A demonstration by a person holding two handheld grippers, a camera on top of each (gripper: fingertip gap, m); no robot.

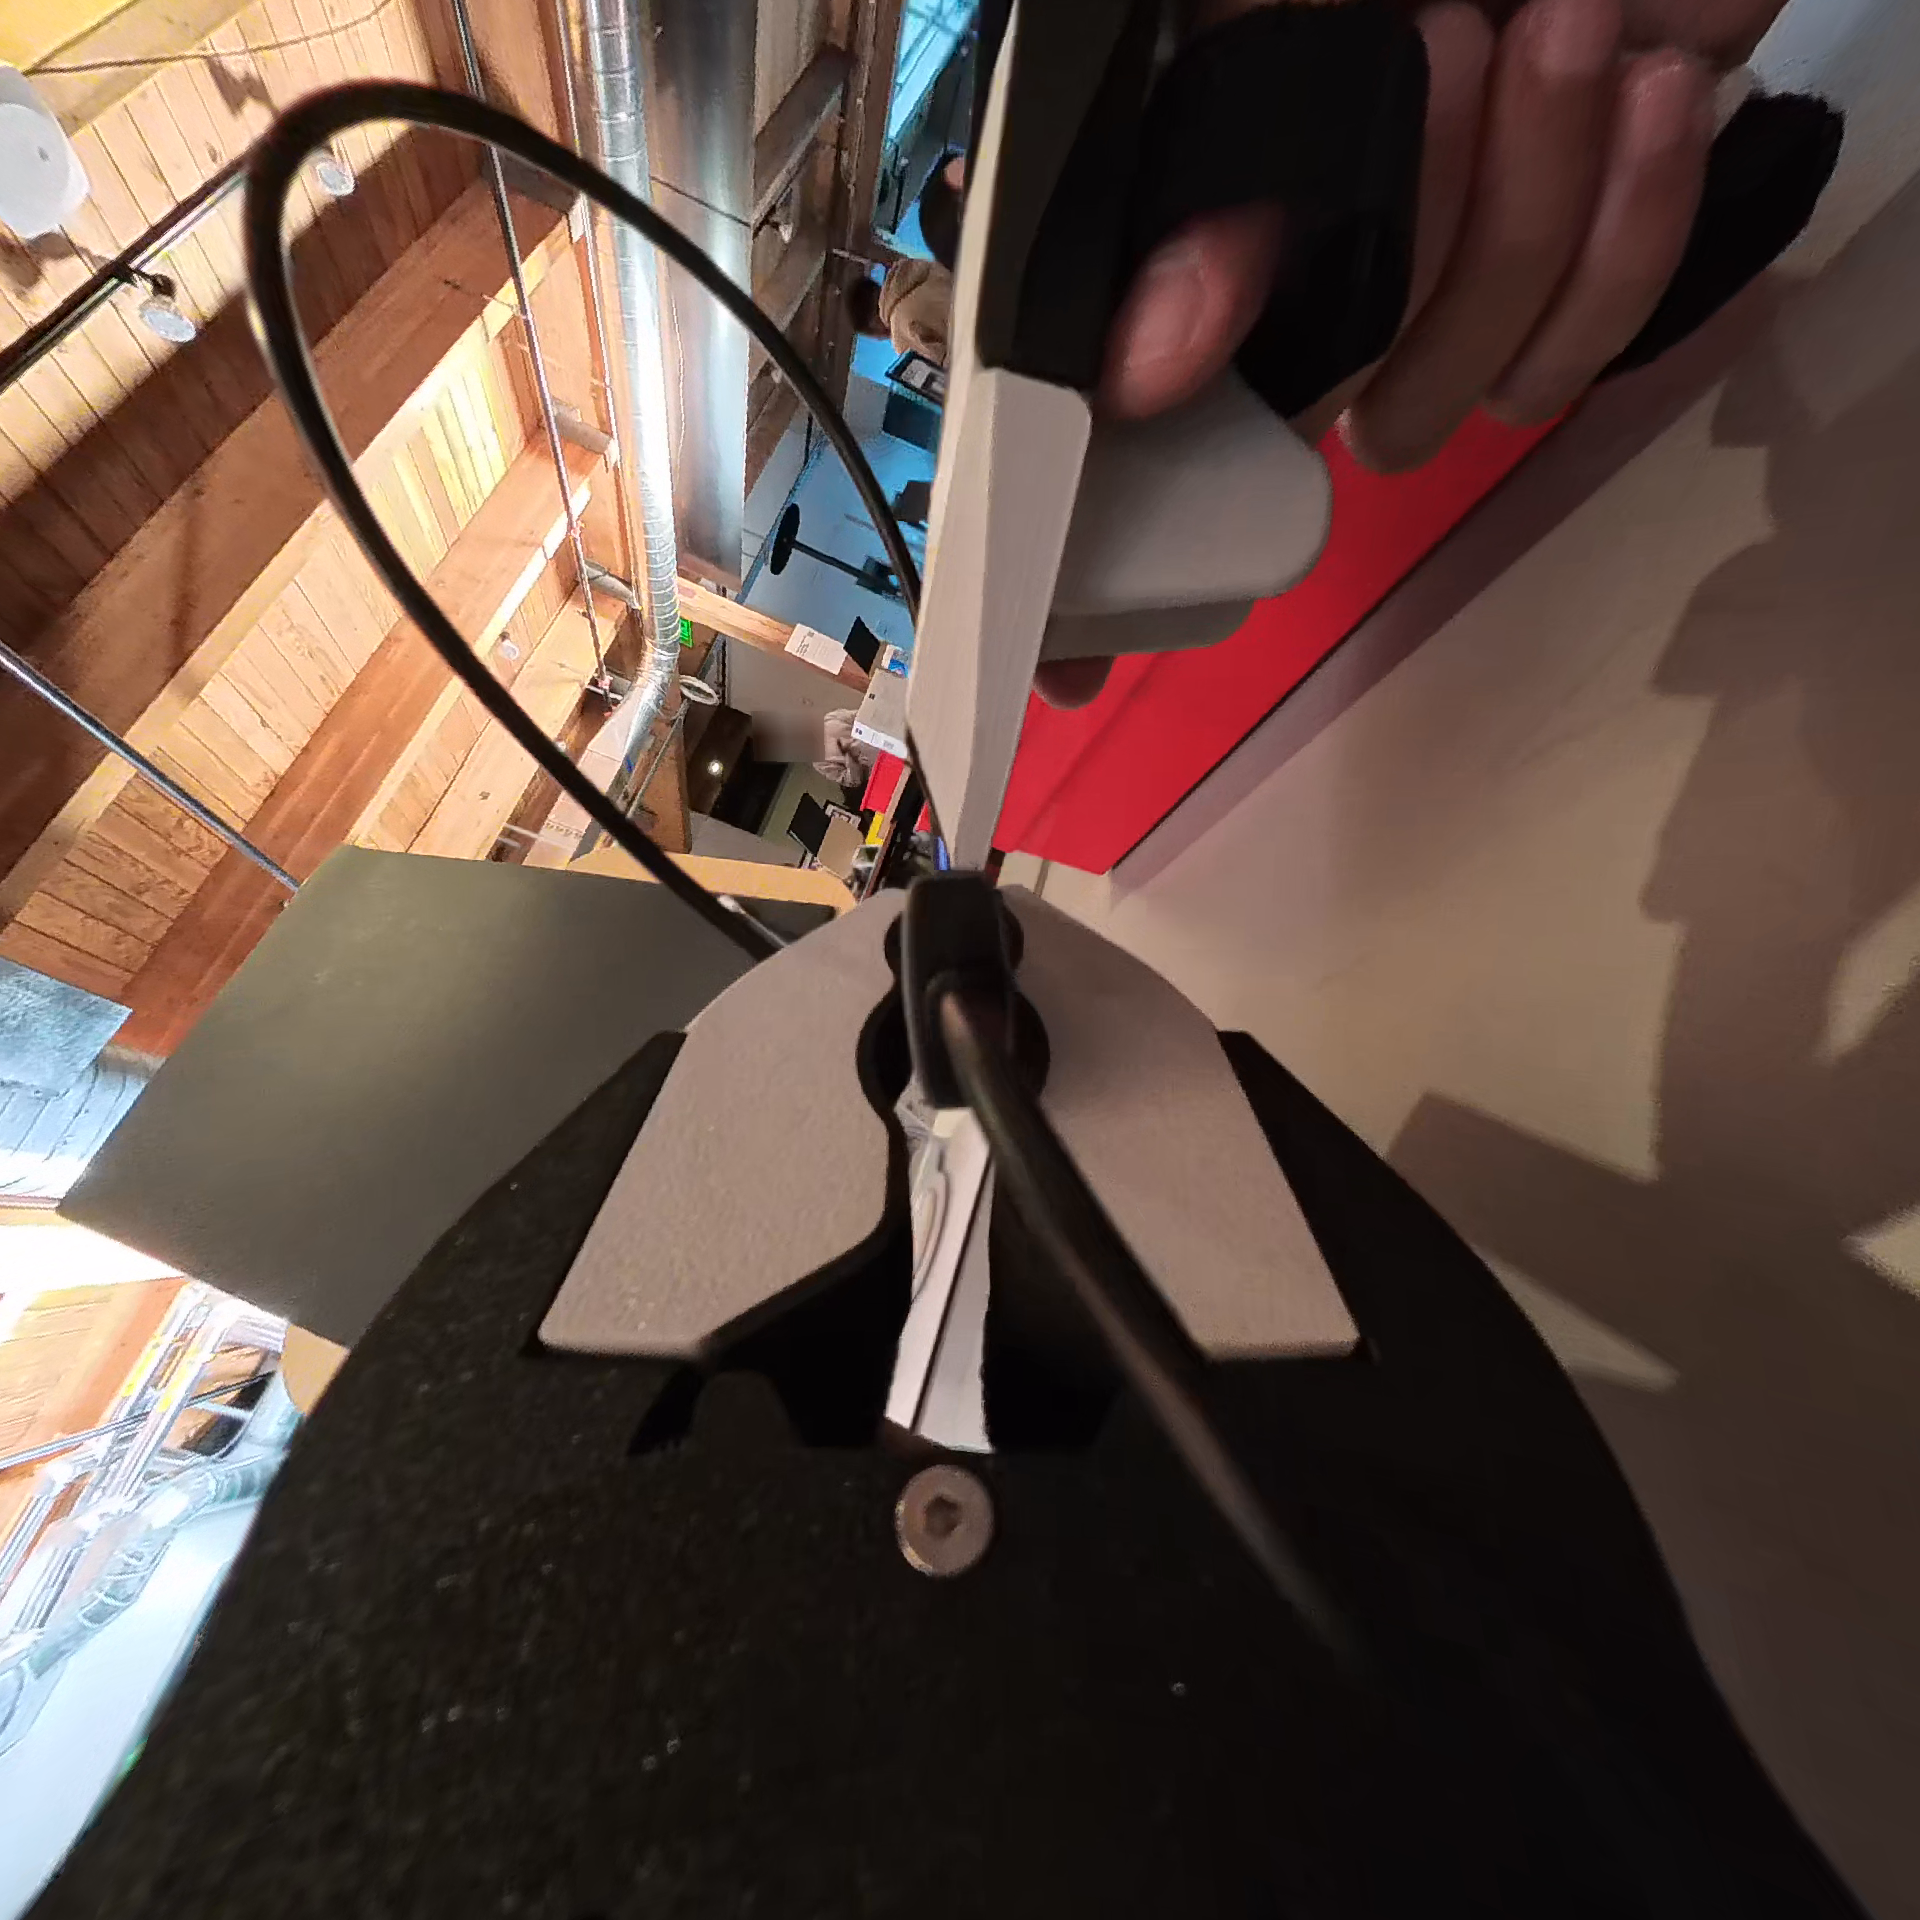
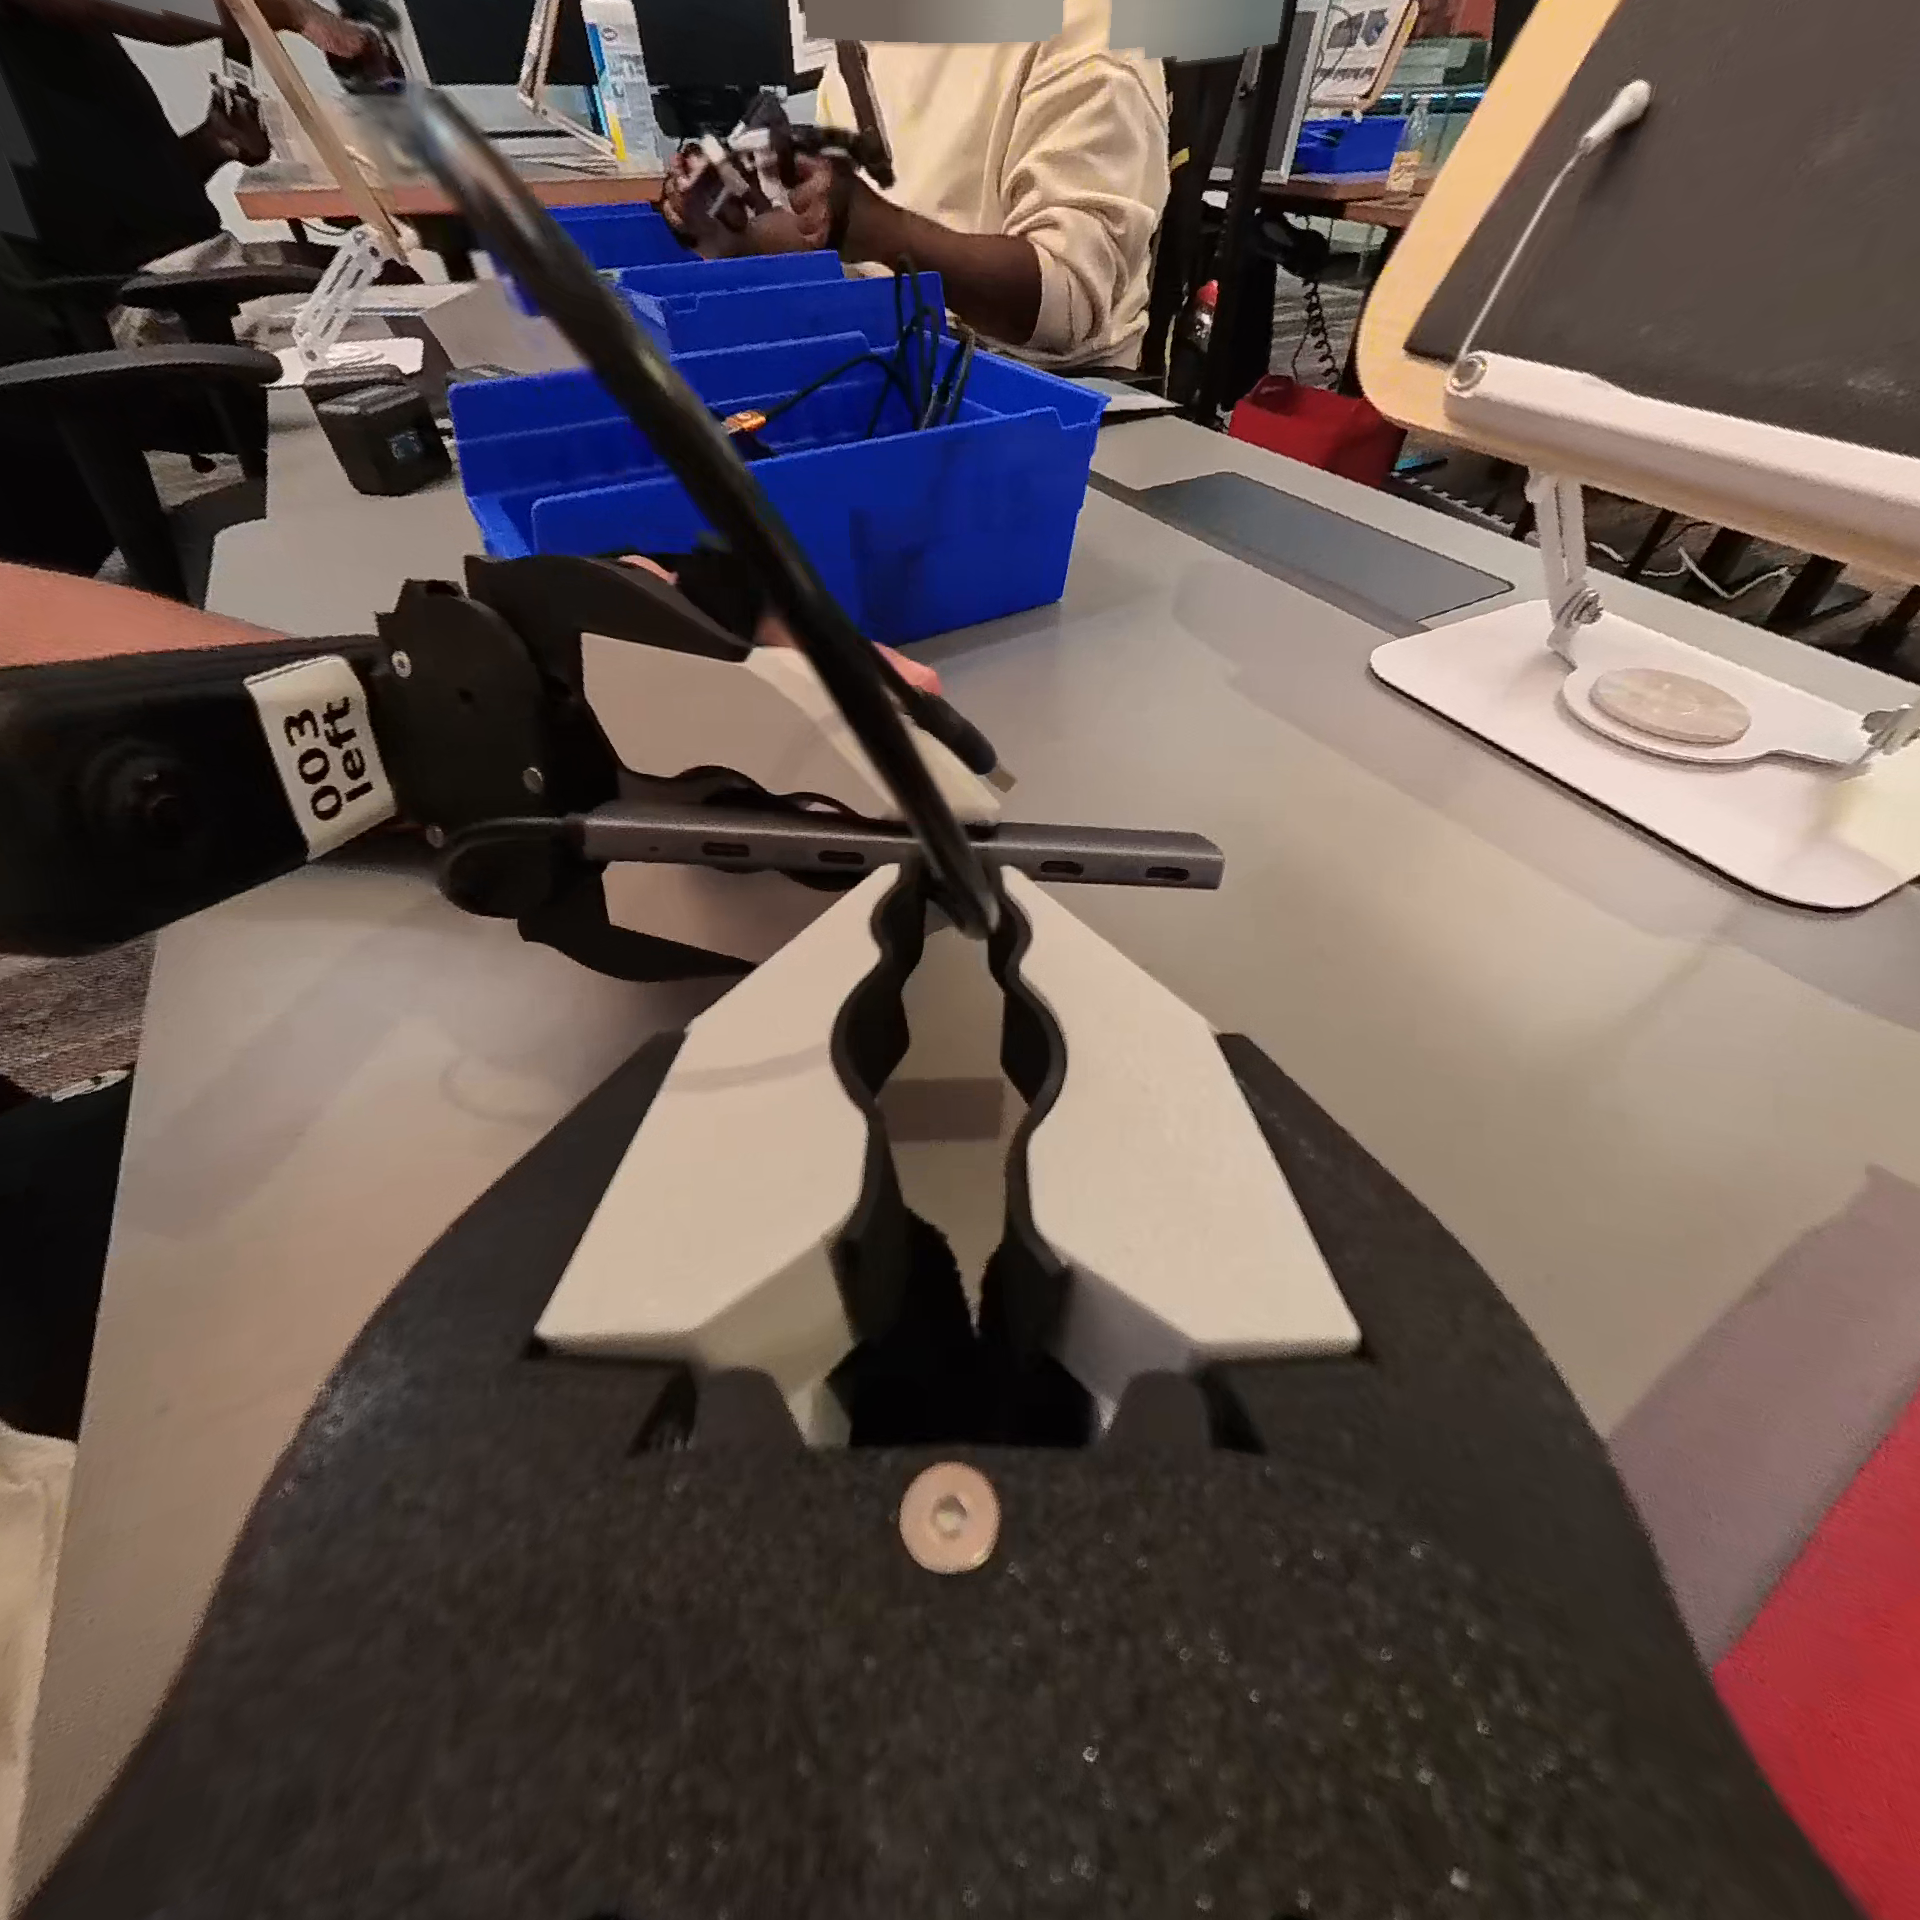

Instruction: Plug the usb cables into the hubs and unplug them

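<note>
**Left gripper** (image 1: 951,935): the jaws are drawn nearly together. In the right wrist view they are seen clamped above and below a slim grey hub (image 2: 894,847). The hub is held level, and its far end projects well past the jaw tips.

**Right gripper** (image 2: 948,904): the jaws are narrow, with only a slight gap at the tips. A black cable (image 2: 665,395) is pinched there. Its metal plug (image 2: 982,753) lies just beyond the tips and just above the hub, and is not seated in any port. The remainder of the cable rises away to the upper left of the jaws in a broad loop.

**Handling**
- The hub is judged light, rigid and smooth-sided, so it is liable to twist in a flat grip.
- It is best taken across its broad faces near mid-length, with the row of ports left uncovered.
- The cable is judged light and springy, and its loop will pull the plug off line.
- The cable is best held close behind the plug, or on the moulded body of the plug itself.
- The metal tip is judged the delicate part.

**Surface:** a smooth grey counter (image 2: 1299,987) lies under both pairs of jaws, faintly reflective and probably slick. A red strip (image 2: 1829,1714) runs along the near edge, right of the right jaws.

**Room**
- A blue divided bin (image 2: 935,520) holding more cables stands beyond the jaws.
- A white tablet stand (image 2: 1662,810) stands to the right.
- A person in a cream top (image 2: 1039,156) is seated farther back.
- In the left wrist view, a timber ceiling (image 1: 312,520) and a metal duct (image 1: 675,312) are seen.
</note>
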